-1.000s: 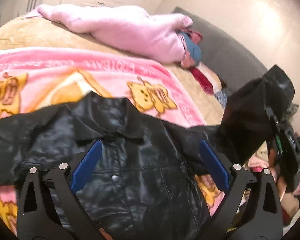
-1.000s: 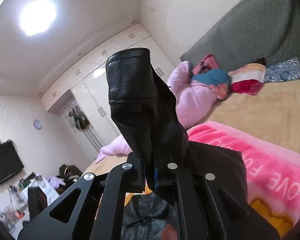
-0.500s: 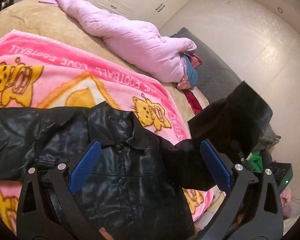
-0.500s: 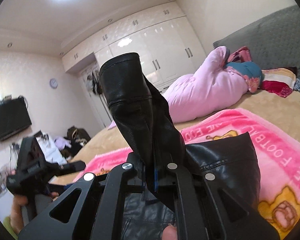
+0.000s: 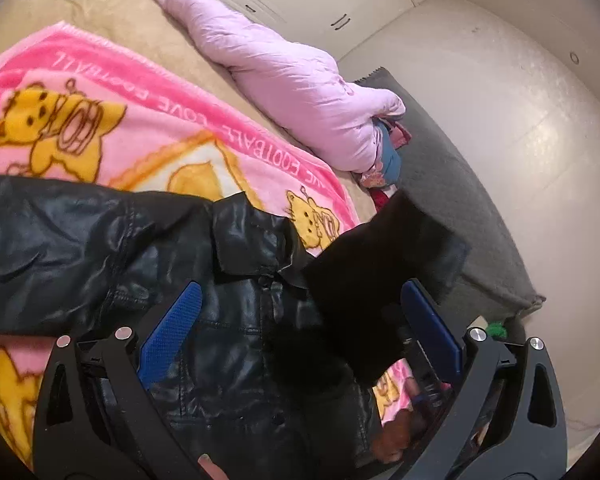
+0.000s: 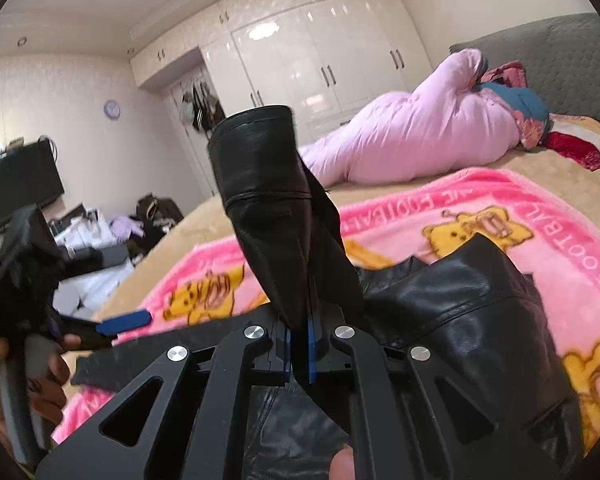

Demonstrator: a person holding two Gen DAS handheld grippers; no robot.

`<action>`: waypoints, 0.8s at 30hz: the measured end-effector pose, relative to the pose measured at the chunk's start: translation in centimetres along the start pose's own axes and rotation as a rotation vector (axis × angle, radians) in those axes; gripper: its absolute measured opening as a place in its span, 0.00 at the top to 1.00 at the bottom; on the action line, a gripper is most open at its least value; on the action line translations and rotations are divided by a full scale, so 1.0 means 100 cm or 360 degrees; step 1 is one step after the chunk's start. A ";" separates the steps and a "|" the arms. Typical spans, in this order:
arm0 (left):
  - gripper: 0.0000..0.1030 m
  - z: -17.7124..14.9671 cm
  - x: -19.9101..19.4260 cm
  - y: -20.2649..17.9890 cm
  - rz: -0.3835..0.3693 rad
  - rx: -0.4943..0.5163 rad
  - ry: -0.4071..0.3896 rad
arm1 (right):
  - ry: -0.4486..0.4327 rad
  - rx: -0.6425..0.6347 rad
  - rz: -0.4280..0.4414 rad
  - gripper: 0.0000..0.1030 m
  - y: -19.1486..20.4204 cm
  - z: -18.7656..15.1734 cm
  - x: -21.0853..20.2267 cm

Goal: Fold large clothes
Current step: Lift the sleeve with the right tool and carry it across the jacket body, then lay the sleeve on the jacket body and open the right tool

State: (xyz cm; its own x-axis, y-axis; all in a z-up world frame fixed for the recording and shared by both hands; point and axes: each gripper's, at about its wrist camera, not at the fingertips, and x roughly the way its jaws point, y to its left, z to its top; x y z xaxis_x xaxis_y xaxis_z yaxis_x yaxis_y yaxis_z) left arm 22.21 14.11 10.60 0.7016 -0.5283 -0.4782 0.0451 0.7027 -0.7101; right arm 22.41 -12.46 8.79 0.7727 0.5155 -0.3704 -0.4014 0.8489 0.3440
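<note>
One sleeve [image 6: 268, 208] of the black leather jacket [image 5: 148, 248] has swung in over the jacket's front since a second ago, clamped in my right hand-held gripper [image 6: 298, 350]. My left hand-held gripper [image 5: 300, 336] hovers with blue pads [image 5: 168, 332] spread apart. Jacket lies on a pink cartoon blanket [image 5: 148, 120] on the bed [image 5: 100, 4], near a lilac duvet [image 5: 292, 80] and white wardrobes [image 6: 320, 60].

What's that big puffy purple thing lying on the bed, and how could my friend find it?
Start at the white wardrobe doors, then look down to the far side of the tan bed. There lies a long, puffy lilac quilt, rolled like a sausage behind the pink bear blanket. It is plain and pale, unlike the shiny black jacket.
</note>
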 end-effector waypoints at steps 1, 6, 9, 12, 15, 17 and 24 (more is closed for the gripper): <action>0.10 -0.001 -0.002 0.005 0.0010 -0.0007 0.0002 | 0.0026 -0.0002 0.0005 0.95 0.002 -0.006 0.005; 0.10 -0.010 -0.004 0.022 0.0037 -0.0025 0.0028 | 0.0227 -0.0048 -0.0007 0.89 0.016 -0.038 0.033; 0.10 -0.018 -0.003 0.032 0.0037 -0.0054 0.0046 | 0.0341 -0.0050 0.0014 0.67 0.024 -0.055 0.041; 0.10 -0.023 -0.002 0.041 0.0039 -0.0078 0.0054 | 0.0374 -0.0086 0.0054 0.41 0.032 -0.066 0.039; 0.10 -0.028 0.001 0.049 0.0018 -0.0097 0.0090 | 0.0486 -0.0100 0.0109 0.26 0.035 -0.076 0.036; 0.10 -0.034 0.003 0.053 0.0025 -0.0087 0.0116 | 0.0538 -0.0098 0.0178 0.24 0.034 -0.082 0.029; 0.10 -0.067 0.023 0.073 0.0166 -0.0050 0.0281 | 0.0575 0.0055 0.0274 0.10 -0.004 -0.071 -0.014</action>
State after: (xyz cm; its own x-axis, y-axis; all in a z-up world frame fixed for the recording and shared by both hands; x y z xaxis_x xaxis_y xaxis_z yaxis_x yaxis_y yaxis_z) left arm 19.39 14.78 0.87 0.5658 -0.5308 -0.6310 -0.0454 0.7441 -0.6666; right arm 18.01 -12.70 3.01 0.4704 0.6629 -0.5825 -0.4883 0.7454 0.4539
